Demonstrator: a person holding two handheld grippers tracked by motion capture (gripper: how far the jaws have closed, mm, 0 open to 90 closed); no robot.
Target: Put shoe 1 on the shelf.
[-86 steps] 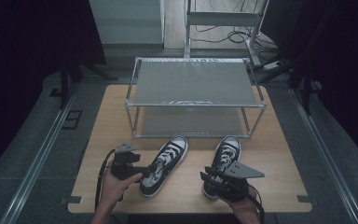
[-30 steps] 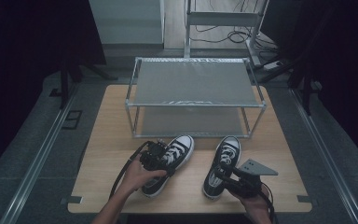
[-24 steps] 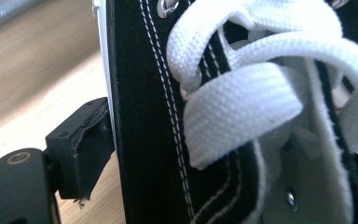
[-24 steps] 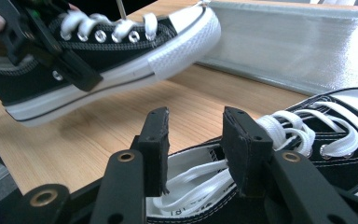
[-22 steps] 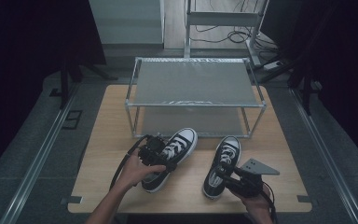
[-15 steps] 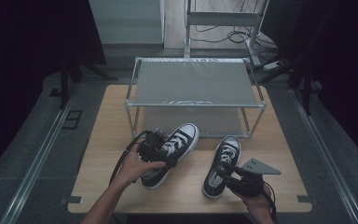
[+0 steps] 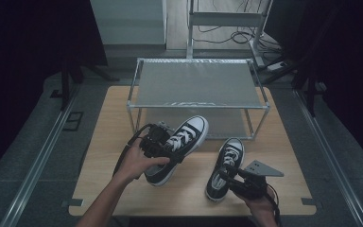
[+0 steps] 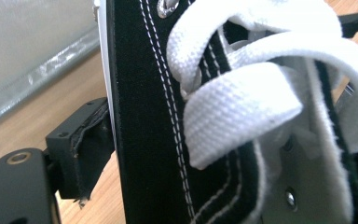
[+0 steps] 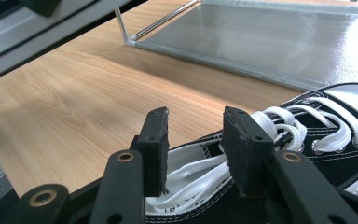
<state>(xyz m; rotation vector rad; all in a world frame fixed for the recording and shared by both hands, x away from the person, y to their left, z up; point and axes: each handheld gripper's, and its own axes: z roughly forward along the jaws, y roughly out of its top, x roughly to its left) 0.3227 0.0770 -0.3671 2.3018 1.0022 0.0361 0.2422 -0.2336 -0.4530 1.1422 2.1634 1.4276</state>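
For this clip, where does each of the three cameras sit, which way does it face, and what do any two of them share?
High view: fixed above the person's side, facing forward and down on the table and metal rack; both forearms, left gripper and right gripper show.
Left gripper view: rides the left gripper, pressed against the left shoe; one black jaw shows.
Right gripper view: rides the right gripper, facing across the right shoe toward the rack; both jaws show, apart.
Shared: high and right gripper views both show the right shoe and rack.

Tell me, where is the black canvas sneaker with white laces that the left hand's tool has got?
In the high view the black canvas sneaker sits left of centre, clamped in the left gripper, its white toe pointing at the metal shelf rack.
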